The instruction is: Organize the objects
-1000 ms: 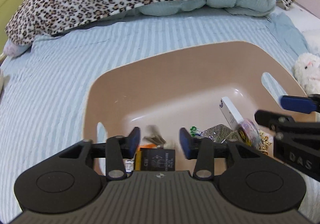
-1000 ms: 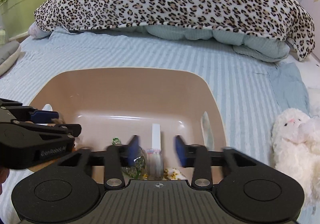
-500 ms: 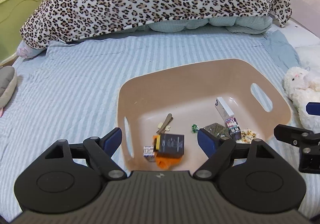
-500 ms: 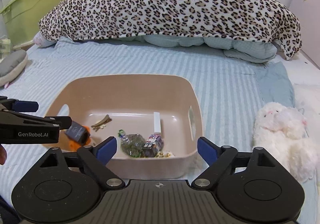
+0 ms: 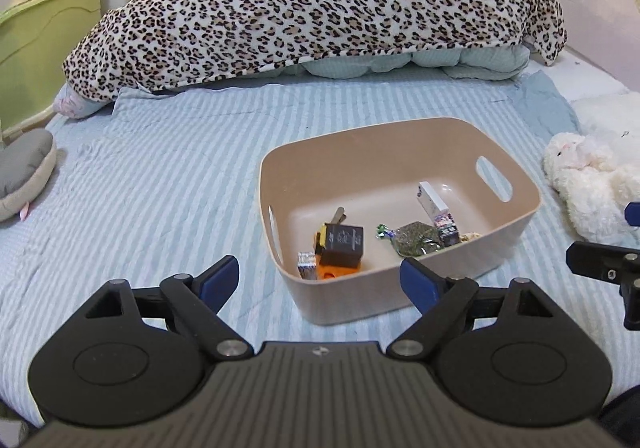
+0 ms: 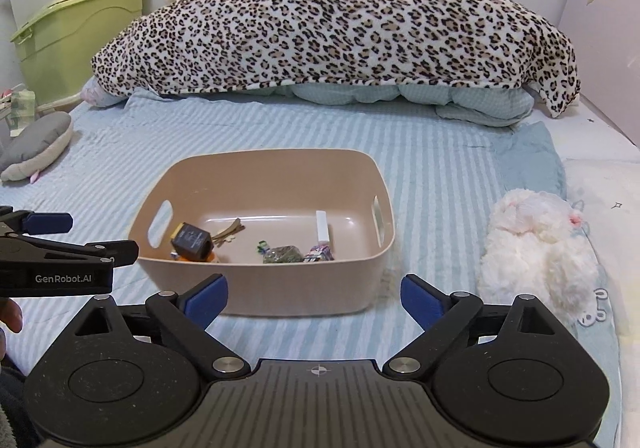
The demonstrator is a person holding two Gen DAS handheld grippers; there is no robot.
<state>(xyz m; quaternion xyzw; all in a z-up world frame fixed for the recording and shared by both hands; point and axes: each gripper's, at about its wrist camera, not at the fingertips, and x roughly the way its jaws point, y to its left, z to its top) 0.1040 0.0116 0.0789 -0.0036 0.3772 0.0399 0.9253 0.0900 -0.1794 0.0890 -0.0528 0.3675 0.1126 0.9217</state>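
Observation:
A tan plastic basket [image 5: 400,296] [image 6: 276,288] with handle slots sits on the striped bed. Inside lie a dark box [image 5: 342,244] [image 6: 192,242] on an orange item, a hair clip [image 6: 230,232], a white stick-shaped pack [image 5: 431,198] [image 6: 322,226], a green packet [image 5: 416,244] [image 6: 284,254] and small wrapped items. My left gripper [image 5: 320,280] is open and empty, held back from the basket's near left corner. My right gripper [image 6: 314,294] is open and empty in front of the basket's near wall.
A leopard-print blanket [image 6: 332,24] is heaped at the far end of the bed. A white plush toy [image 6: 536,244] [image 5: 592,180] lies right of the basket. A grey plush [image 6: 38,146] lies at the left edge, with green storage bins [image 6: 76,36] behind it.
Both grippers have opened wide, let go of items inside the basket, and pulled back and up out of it. The dark box now rests in the basket.

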